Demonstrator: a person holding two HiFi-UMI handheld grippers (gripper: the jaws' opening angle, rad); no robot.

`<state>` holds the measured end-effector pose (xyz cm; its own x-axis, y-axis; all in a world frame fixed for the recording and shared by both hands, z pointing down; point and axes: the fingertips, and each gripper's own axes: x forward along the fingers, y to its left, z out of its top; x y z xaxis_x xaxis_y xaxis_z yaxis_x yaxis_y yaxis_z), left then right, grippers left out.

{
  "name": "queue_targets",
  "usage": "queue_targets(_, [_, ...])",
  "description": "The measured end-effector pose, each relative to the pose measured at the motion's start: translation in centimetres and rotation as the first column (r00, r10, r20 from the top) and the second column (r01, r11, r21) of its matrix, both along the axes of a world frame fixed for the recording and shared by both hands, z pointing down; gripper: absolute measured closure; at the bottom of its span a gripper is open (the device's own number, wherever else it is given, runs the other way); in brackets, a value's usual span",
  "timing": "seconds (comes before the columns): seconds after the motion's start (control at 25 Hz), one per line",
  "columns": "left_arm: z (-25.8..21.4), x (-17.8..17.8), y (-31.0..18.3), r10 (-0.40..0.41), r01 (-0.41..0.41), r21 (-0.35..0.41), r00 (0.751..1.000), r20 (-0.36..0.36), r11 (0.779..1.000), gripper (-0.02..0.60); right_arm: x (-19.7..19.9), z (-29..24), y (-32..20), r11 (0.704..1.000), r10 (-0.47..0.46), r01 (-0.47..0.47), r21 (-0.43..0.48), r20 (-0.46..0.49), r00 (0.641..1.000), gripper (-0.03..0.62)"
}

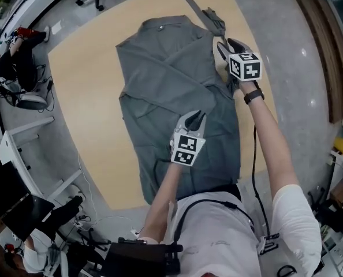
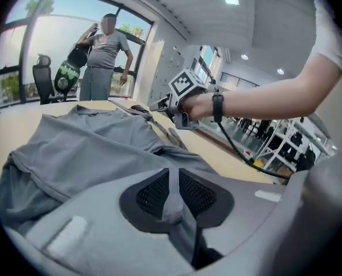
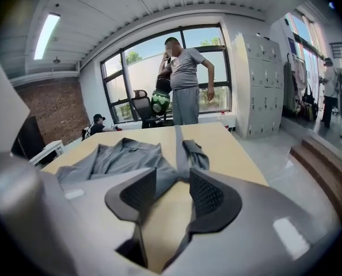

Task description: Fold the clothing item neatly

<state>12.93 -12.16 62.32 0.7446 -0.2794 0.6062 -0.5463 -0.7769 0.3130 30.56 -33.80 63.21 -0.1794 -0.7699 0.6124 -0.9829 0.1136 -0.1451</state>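
A grey garment lies spread along the light wooden table, partly folded over itself. My left gripper is over its near middle and, in the left gripper view, the left gripper is shut on a thin fold of the grey garment. My right gripper is at the garment's far right edge, beside a bunched sleeve. In the right gripper view the right gripper is open, with only bare table between the jaws and the sleeve ahead of them.
A person stands at the table's far end beside an office chair. Grey lockers line the right wall. Another person sits at the left. A cable runs along my right forearm. Wooden steps lie to the right.
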Motion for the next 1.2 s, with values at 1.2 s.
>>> queue_targets(1.2, [-5.6, -10.3, 3.2, -0.167, 0.161, -0.067, 0.983, -0.078, 0.985, 0.523, -0.1, -16.8, 14.3, 0.96, -0.064, -0.01, 0.281, 0.253, 0.965, 0.425])
